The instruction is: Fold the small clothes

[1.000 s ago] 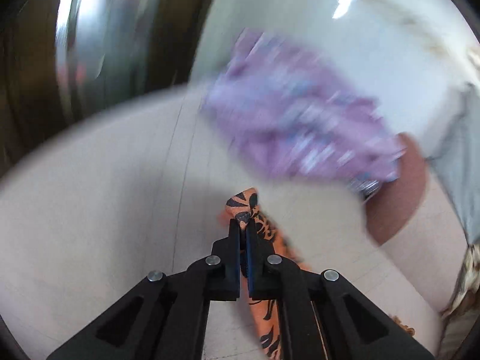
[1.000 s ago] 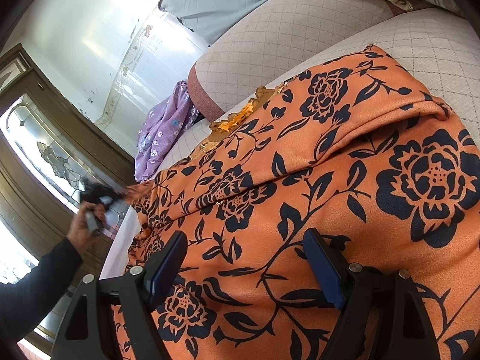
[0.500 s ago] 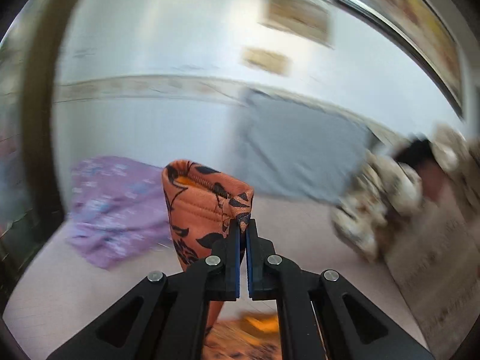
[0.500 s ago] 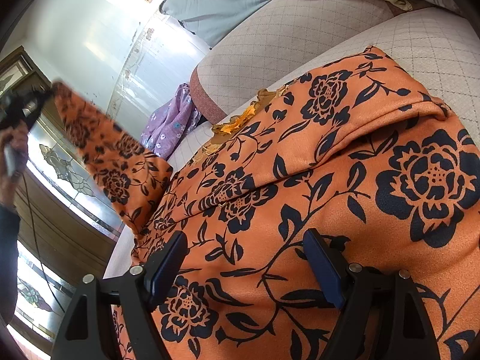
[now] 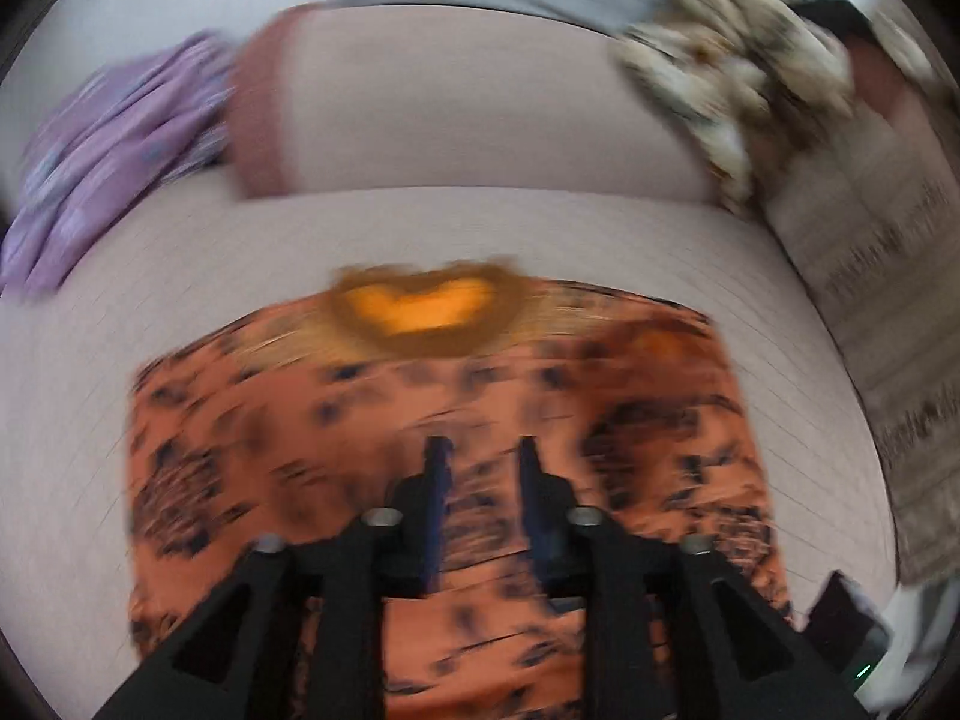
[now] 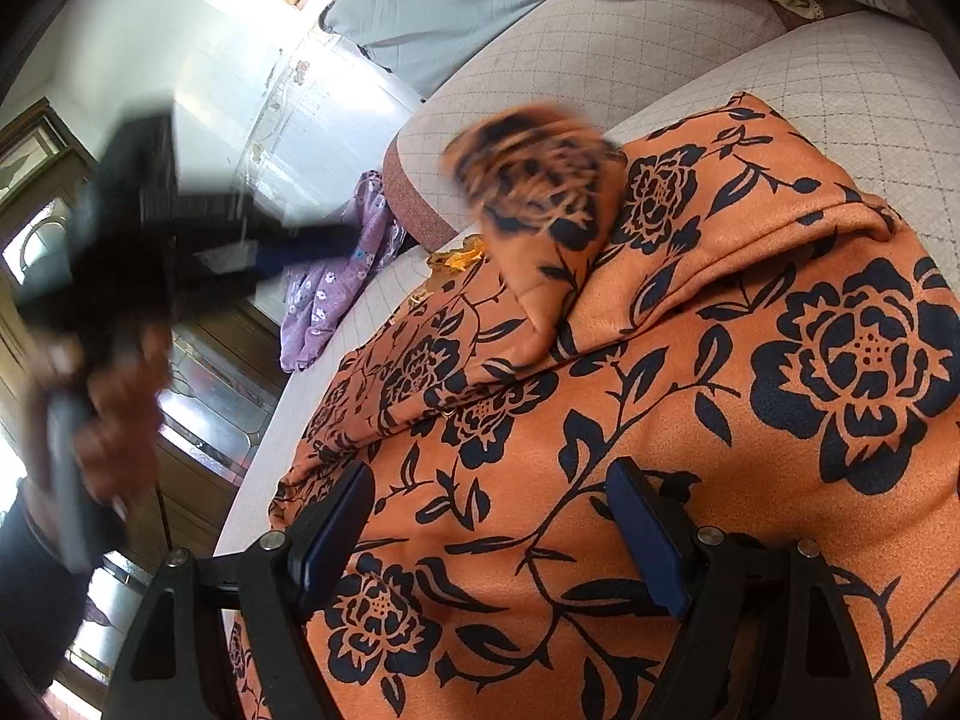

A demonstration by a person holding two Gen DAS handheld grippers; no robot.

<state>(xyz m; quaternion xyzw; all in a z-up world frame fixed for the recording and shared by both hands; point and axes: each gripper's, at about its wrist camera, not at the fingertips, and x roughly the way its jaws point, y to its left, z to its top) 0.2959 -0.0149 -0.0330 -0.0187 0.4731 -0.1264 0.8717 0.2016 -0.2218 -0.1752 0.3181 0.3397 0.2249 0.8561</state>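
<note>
An orange garment with black flowers lies spread on a pale quilted sofa seat, its yellow-lined neck opening at the far side. My left gripper hovers over the middle of it, tilted down. Its jaws are opening, with only the fabric below showing between them. In the right wrist view a blurred sleeve drops loose across the garment, and the left gripper sits to its left in a person's hand. My right gripper stands open low over the near fabric.
A purple flowered garment lies at the seat's left end, against the backrest cushion. Cream patterned fabric is piled at the back right. A grey cloth hangs over the backrest. A wooden door with glass panes stands beyond the sofa's end.
My left gripper carried the sleeve up from the sofa's left end and over the garment, then opened and let it go. The right gripper has not moved.
</note>
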